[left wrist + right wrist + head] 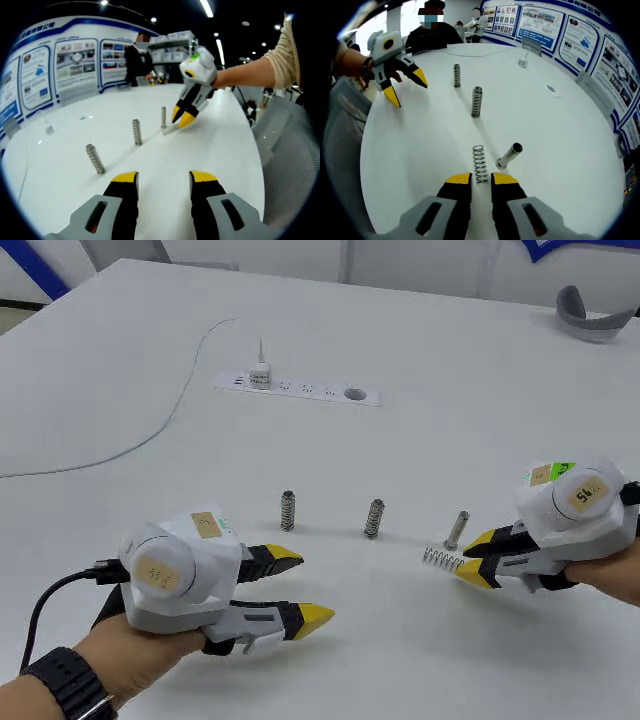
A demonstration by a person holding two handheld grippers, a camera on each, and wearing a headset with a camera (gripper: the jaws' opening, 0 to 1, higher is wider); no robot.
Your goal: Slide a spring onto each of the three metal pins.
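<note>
On the white bench (120,340) in the head view, I see three pins in a row. The left pin (288,510) and the middle pin (374,518) each wear a spring, so I think two are done. The bare pin (457,530) stands at the right end with nothing on it. The loose spring (437,558) lies flat on the bench just beside that pin's foot. My right gripper (474,558) is low, with its tips at the spring's near end. I think it is there to pick the spring up and lift it over the pin. My left gripper (300,585) is nearer to me, well apart from the pins. Its jaws are wide apart and hold nothing. I guess it is kept there to be out of the way. A power strip (300,390) lies farther back.

In the left gripper view, the jaws are apart with bare bench between them. Past them runs the row of pins. The right gripper points down at the loose spring beside the last pin.

In the right gripper view, the jaws are close together. The spring's near end is right at the gap between the tips. I cannot tell if they squeeze it or only touch it. The bare pin is just right of the spring. I think the spring must be turned up on end before it can slip down the pin.
</note>
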